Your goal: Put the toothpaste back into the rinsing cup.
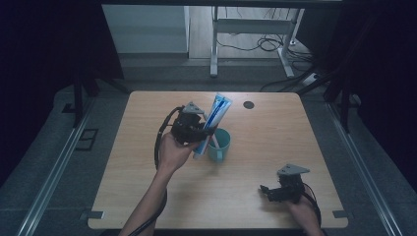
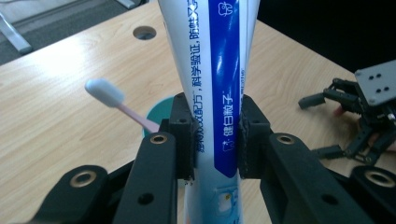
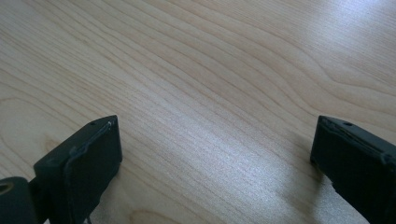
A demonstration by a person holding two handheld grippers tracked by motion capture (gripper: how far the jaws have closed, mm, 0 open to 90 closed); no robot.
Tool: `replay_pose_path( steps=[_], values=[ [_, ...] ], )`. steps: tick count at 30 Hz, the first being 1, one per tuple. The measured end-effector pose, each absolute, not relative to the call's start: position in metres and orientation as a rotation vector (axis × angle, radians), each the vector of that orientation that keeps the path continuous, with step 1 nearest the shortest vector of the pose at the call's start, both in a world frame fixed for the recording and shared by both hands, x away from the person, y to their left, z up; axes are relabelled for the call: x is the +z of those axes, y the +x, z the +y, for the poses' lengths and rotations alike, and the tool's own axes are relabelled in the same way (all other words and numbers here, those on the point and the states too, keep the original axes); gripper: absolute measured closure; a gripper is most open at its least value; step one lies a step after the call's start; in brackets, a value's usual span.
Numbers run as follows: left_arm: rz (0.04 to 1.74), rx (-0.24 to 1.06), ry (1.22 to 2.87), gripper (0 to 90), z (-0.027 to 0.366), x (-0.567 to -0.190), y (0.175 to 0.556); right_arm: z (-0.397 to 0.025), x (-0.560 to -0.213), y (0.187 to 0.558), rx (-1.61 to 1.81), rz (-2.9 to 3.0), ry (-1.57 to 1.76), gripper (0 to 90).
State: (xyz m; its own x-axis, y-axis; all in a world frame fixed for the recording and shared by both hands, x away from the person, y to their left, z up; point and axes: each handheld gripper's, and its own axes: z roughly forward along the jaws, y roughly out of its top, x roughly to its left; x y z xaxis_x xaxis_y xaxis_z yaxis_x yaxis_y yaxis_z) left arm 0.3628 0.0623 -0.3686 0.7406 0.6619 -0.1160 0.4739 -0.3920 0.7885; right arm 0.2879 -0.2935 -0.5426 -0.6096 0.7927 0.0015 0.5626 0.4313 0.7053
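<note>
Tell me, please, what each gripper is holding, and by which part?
The left gripper clamps the toothpaste tube across its lower body, above the teal cup. The right gripper is open, holding nothing.

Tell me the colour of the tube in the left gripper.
White with a broad blue stripe and blue lettering; the tube shows best in the left gripper view.

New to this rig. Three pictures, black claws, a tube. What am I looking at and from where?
No robot arm here: a person holds a two-jaw gripper in each hand at a wooden table. The high view looks down from above; the other two come from cameras riding on each gripper. The left gripper is shut on a blue-and-white toothpaste tube, held over a teal cup with a pink toothbrush in it. The right gripper is open, holding nothing, low over bare wood.
</note>
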Motion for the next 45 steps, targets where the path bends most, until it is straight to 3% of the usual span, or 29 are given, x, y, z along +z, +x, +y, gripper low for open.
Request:
replay_pose_path(
  steps=[45],
  values=[
    [0.851, 0.429, 1.912, 72.6, 0.021, -0.387, 0.391, -0.293, -0.543, 0.288, 0.976, 2.358, 1.159, 2.0]
  ],
)
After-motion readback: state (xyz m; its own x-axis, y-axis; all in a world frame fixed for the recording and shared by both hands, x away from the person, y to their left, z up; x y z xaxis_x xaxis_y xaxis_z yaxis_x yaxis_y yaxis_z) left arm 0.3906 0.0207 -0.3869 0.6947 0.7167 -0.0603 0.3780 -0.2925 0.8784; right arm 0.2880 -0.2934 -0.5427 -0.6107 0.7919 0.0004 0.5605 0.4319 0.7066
